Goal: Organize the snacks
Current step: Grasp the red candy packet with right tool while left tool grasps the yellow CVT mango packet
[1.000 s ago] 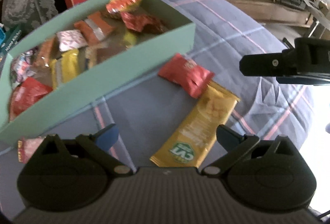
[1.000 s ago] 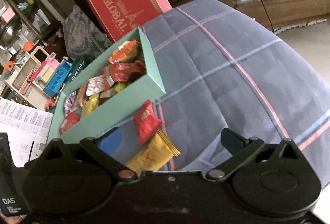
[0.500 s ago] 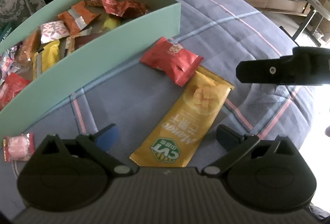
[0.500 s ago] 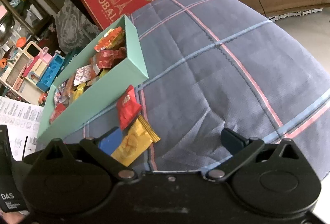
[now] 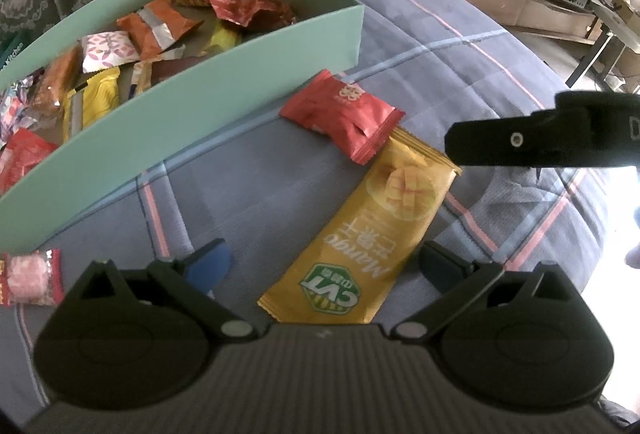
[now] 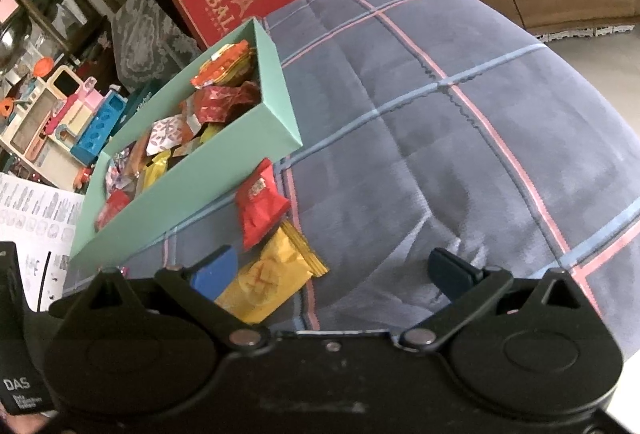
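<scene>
Left wrist view puts the yellow mango bar (image 5: 370, 234) directly ahead of the left gripper (image 5: 320, 264), lying flat on the quilt (image 5: 460, 46) between wide-spread, empty jaws. It looks light, flat and crinkly, probably slippery; pinching across its narrow width near the closer end seems best. A red packet (image 5: 344, 120) overlaps its far end, beside the teal box (image 5: 180, 114). The right gripper (image 6: 336, 270) is likewise agape, holding nothing.

I am seeing one green box (image 5: 224, 82) full of snacks, one red snack pack (image 5: 340, 116), one yellow mango pack (image 5: 372, 234) and one small pink candy (image 5: 30, 276) lying outside it.
</scene>
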Tool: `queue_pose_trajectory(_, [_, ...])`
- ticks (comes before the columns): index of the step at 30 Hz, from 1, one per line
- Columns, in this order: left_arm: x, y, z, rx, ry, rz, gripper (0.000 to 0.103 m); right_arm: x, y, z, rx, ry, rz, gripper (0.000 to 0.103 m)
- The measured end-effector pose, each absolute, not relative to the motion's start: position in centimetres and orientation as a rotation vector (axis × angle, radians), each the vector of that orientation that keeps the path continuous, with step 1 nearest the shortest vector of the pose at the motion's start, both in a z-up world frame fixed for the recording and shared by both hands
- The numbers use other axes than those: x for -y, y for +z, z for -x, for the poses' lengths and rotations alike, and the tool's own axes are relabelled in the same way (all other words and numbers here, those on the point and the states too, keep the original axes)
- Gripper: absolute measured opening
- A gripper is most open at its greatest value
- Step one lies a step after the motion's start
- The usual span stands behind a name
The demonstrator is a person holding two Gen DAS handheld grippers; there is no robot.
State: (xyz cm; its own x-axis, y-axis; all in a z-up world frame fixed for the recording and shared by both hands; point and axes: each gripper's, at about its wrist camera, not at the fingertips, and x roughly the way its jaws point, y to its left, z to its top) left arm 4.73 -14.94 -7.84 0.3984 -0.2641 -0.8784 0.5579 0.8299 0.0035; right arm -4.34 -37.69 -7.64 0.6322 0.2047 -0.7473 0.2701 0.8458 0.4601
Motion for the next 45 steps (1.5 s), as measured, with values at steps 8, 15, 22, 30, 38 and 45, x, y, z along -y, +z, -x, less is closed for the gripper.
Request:
queue_pose_trajectory(8, [12.6,-7.8,-5.6,-1.035,-0.467,-0.258,0.103,35.3,-6.4,1.6,-0.857,0.009,-0.453,0.102])
queue_pose_trajectory(15, [10.1,-7.6,-6.6,-1.039,-0.439,-0.196,0.103,32.8,-6.4,-2.1,-0.870,0.064,-0.359,0.085])
queue_pose_trajectory(22, [11.4,-7.7,-7.0,-1.003,-0.497,-0.245,0.103,30.8,-6.7,-4.3,-0.902,0.121,-0.292,0.071])
queue_pose_trajectory(30, [12.8,-7.6,-7.3,-0.962,-0.571,-0.290,0.103,29.7,-6.9,-5.6,-0.958,0.167,-0.129,0.034])
queue_pose_trajectory(38, [15.1,-7.7,-6.5,-0.913,-0.712,-0.430,0.103,34.1,-7.2,-2.5,-0.928,0.068,-0.308,0.033])
queue_pose_trajectory(45, [16.5,-8.0,-5.1,-0.888,-0.812,-0.549,0.089,36.6,-7.5,-0.2,-0.903,0.008,-0.388,0.033])
